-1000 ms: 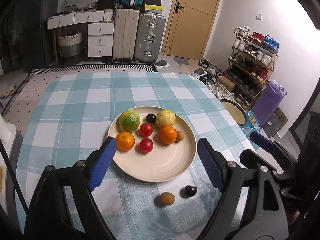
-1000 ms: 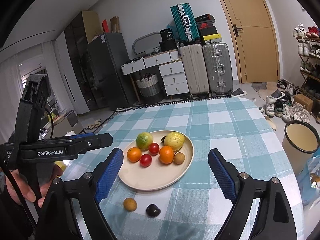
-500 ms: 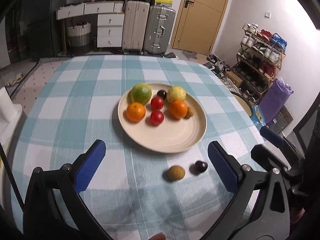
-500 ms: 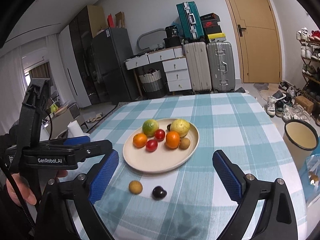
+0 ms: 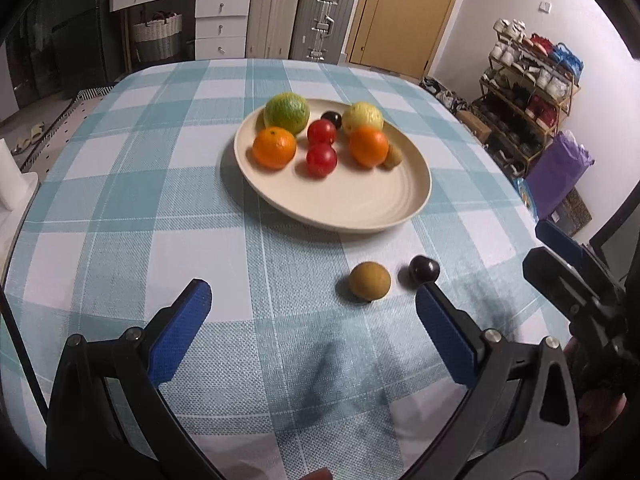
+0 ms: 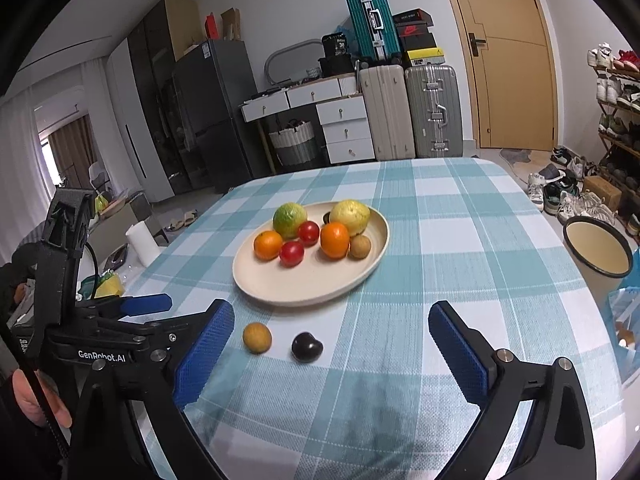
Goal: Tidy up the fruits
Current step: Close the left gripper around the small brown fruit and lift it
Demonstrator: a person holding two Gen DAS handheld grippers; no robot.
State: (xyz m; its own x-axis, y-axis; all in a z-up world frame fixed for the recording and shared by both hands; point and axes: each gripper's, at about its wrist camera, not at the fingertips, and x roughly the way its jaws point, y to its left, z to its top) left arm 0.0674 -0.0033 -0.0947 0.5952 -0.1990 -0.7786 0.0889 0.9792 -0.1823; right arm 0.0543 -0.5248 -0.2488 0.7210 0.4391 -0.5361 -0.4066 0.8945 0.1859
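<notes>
Plate [image 5: 408, 204] on desk [image 5: 120, 200]: eight fruits. Two loose in front: brown fruit [image 5: 369, 281], dark fruit [image 5: 424, 269]. Left gripper [image 5: 312, 300] fingers spread; right gripper [image 6: 331, 322] fingers opening, empty. Pot [image 6: 598, 254]: right view only.

A cream plate [image 5: 360, 204] sat on a teal-and-white checked tablecloth [image 5: 160, 200]; beside it lay a tan-brown fruit [image 5: 369, 281] and a dark purple one [image 5: 424, 269].

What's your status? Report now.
Left gripper open, empty; right gripper opening, empty. Brown fruit and dark fruit lie off plate. Path clear.
</notes>
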